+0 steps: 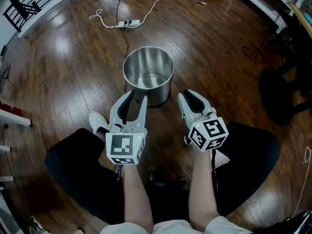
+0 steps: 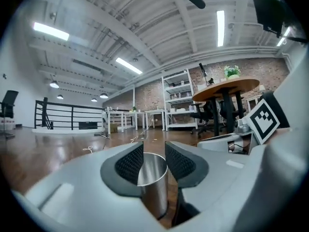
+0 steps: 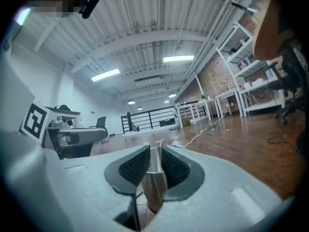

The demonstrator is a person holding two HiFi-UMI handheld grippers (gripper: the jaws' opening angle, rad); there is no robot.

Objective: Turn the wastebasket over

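While the wastebasket [image 1: 156, 92] stood upright on the dark wooden floor [image 1: 63, 62], its open mouth faced straight up toward the head view. It was a plain round cylinder of brushed, silvery metal with a thin bright rim, a straight wall and a shiny inside that reflected light off its flat bottom; nothing could be seen lying in it. It sat just ahead of the person's knees, between and slightly beyond the two tools. The left hand-held gripper [image 1: 136, 98] pointed at the near wall of the basket, its tips overlapping that wall in the head view, though whether they touched it could not be told. In the left gripper view, the left hand-held gripper [image 2: 154, 161] had its dark ribbed pads [image 2: 130, 164] set moderately apart, and the wastebasket [image 2: 153, 182] showed upright in the gap behind them, not clamped. The right hand-held gripper [image 1: 186, 94] lay just beside the basket's right side, apart from it. In the right gripper view, the right hand-held gripper [image 3: 155, 163] showed only a narrow gap, with a sliver of the wastebasket [image 3: 154, 187] visible through it and nothing gripped. A white shoe [image 1: 97, 121] rested on the floor near the left tool, and a white power strip [image 1: 127, 22] with its cable lay well beyond the basket.
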